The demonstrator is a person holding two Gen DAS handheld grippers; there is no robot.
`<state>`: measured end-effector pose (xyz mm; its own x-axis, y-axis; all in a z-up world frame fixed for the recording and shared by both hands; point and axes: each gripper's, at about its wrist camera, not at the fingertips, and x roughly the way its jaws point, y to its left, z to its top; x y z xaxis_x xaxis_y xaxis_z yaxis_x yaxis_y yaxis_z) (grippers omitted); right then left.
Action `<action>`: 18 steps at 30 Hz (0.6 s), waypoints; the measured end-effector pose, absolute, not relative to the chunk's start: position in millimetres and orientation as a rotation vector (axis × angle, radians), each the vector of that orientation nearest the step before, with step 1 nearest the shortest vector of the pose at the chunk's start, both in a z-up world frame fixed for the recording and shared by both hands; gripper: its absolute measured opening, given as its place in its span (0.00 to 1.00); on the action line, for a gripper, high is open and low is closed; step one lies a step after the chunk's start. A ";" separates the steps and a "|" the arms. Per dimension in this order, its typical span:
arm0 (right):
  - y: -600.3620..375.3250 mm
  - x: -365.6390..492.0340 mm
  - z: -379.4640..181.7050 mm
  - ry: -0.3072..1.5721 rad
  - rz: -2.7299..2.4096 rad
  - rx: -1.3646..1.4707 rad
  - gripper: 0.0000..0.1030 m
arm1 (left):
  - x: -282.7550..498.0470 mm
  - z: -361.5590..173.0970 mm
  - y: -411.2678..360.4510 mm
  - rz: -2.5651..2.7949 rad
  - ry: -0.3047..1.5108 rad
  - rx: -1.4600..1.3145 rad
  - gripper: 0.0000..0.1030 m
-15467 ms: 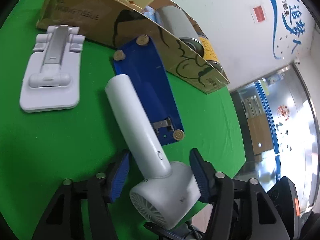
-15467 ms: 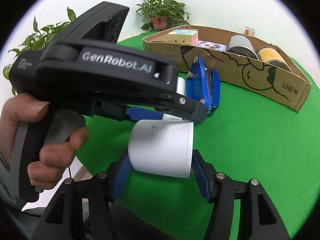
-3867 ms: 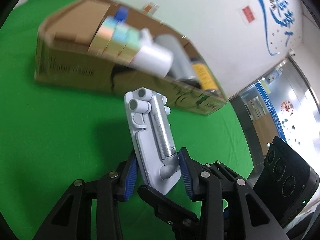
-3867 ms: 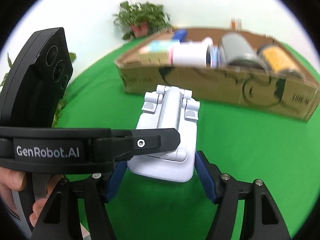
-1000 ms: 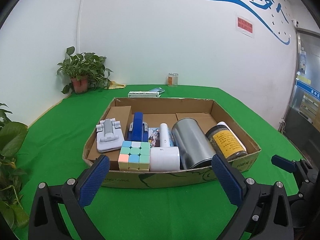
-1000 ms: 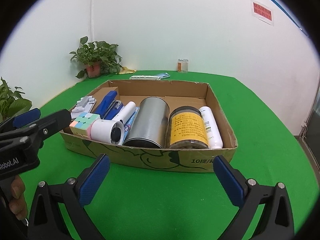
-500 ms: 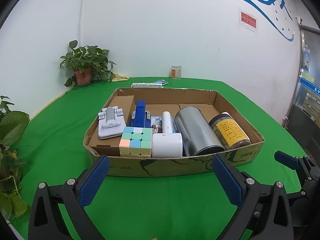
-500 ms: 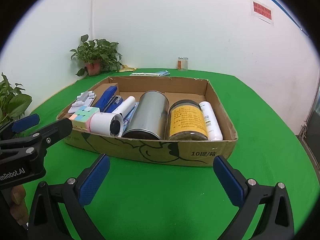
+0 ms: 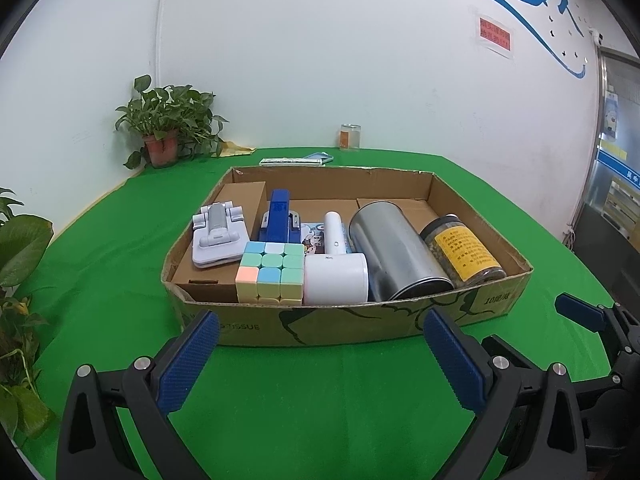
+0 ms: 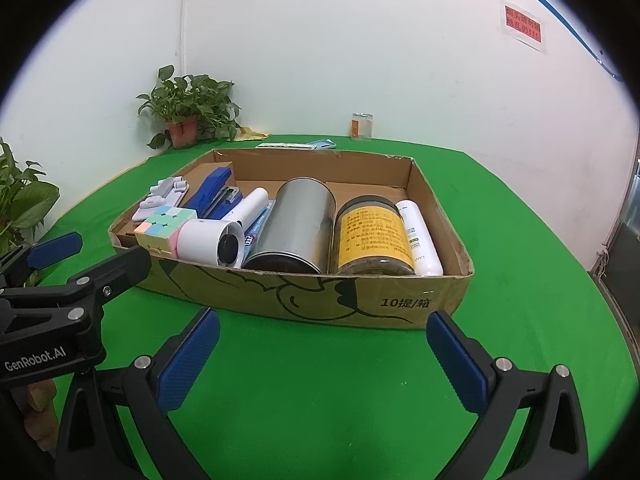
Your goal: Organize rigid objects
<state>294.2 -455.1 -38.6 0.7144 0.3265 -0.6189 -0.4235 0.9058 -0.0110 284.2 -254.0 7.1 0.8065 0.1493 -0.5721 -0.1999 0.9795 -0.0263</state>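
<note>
We see both fisheye views evenly and brightly lit from above, sharp around the cardboard box [image 9: 352, 330], which casts only a soft shadow on the green cloth [image 9: 320, 400] just before it, while lines bow and corners blacken far from it.

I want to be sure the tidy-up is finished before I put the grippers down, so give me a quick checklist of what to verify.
1. Left gripper jaws open, holding nothing: ok.
2. Right gripper jaws open, holding nothing: ok.
3. Phone stand inside cardboard box: ok.
4. Hair dryer and stapler inside box: ok.
5. Green table near box free of loose items: ok; small things remain at the far edge.
6. Box flaps undamaged: cannot tell.
</note>
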 end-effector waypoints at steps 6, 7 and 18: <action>-453.2 293.3 -41.8 0.664 0.422 -0.178 1.00 | 286.7 1.0 -250.1 0.187 0.611 -0.105 1.00; -453.8 293.8 -42.3 0.666 0.419 -0.180 1.00 | 287.6 1.0 -250.9 0.185 0.610 -0.103 1.00; -455.3 298.4 -46.4 0.683 0.415 -0.165 1.00 | 291.8 -4.9 -246.2 0.176 0.630 -0.099 1.00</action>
